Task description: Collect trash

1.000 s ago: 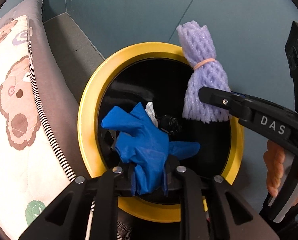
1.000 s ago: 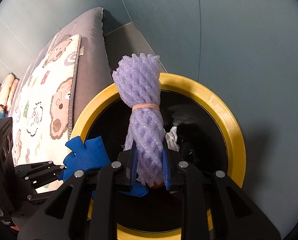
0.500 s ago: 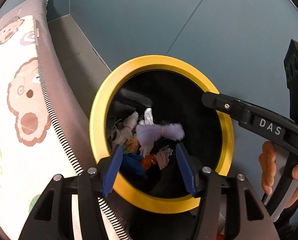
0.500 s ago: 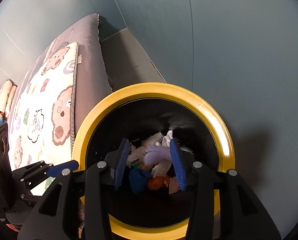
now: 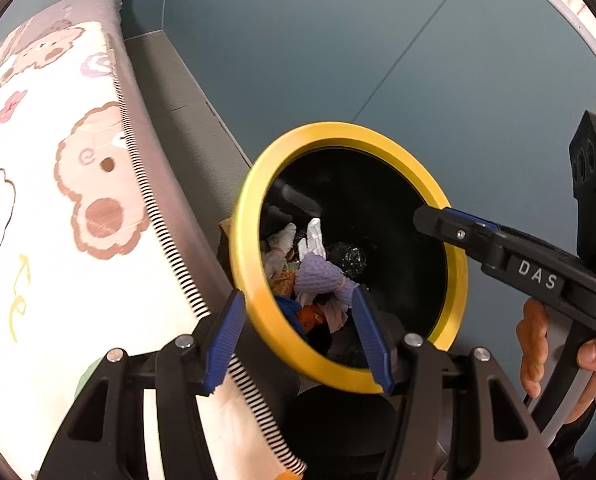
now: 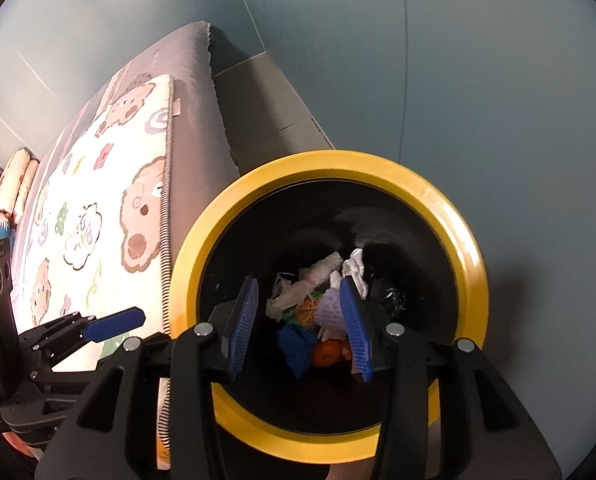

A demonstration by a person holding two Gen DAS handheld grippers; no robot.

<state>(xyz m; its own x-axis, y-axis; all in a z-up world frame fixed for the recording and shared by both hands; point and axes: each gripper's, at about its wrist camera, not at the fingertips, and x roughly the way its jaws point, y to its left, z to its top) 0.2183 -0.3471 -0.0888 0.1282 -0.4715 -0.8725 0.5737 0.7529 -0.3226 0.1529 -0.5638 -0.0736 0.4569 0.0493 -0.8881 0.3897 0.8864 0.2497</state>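
A black bin with a yellow rim (image 5: 254, 200) (image 6: 464, 240) stands on the floor beside the bed. Inside lie the purple foam net (image 5: 318, 276) (image 6: 330, 310), the blue glove (image 6: 296, 344) (image 5: 288, 308), white wrappers and an orange bit. My left gripper (image 5: 298, 336) is open and empty, above the bin's near-left rim. My right gripper (image 6: 300, 320) is open and empty over the bin's mouth; it also shows in the left wrist view (image 5: 458, 228) at the bin's right side.
A bed with a cartoon-bear blanket (image 5: 58, 200) (image 6: 98, 220) lies close to the left of the bin. A grey bed base (image 5: 178, 100) runs to the teal wall (image 5: 378, 40). A hand (image 5: 538, 344) holds the right gripper's handle.
Both grippers opened and dropped the blue glove and the purple foam net into the bin. Both have since drawn back and up from the bin.
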